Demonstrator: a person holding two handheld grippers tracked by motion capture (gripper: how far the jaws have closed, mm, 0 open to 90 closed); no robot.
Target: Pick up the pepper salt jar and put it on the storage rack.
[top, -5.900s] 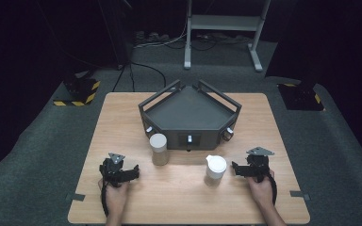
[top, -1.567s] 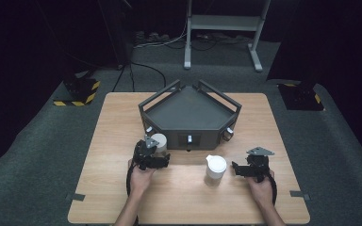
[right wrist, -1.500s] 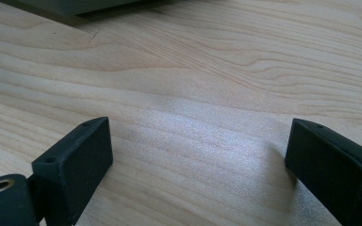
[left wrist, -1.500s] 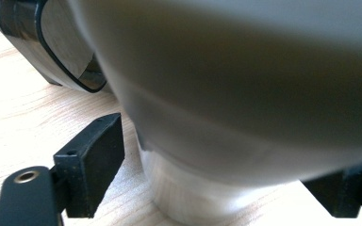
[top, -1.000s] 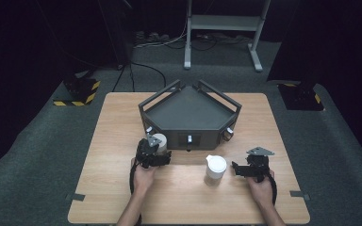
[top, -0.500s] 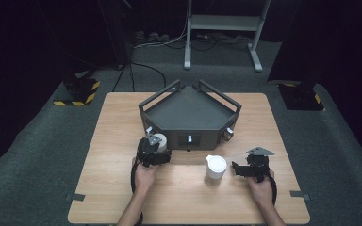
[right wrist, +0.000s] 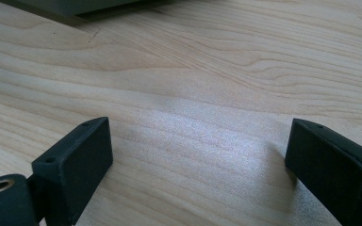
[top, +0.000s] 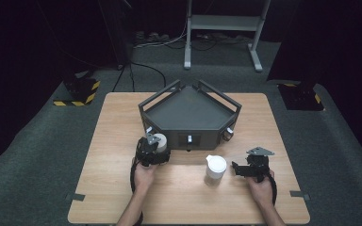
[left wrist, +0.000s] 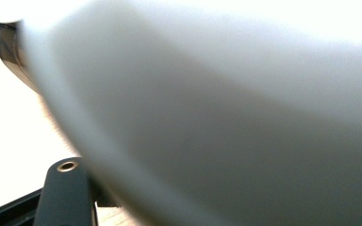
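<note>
Our left gripper has just been closing its jaws, and they now clamp the white jar that stands on the wooden table, just in front of the dark five-sided tray at its near-left corner. In the left gripper view the jar's pale wall sits so close to the lens that it blurs into a grey-white mass (one black jaw tip pokes up at the lower left, the other is hidden behind the jar).

Our right gripper rests near the right edge of the table with its jaws spread wide and nothing between them; in the right gripper view bare wood grain lies between the two black pads. A second white jar with a lid stands just left of that gripper, apart from it.

Where the left pads meet the jar is hard to make out from above, since the gripper's body covers the jar's near side.
</note>
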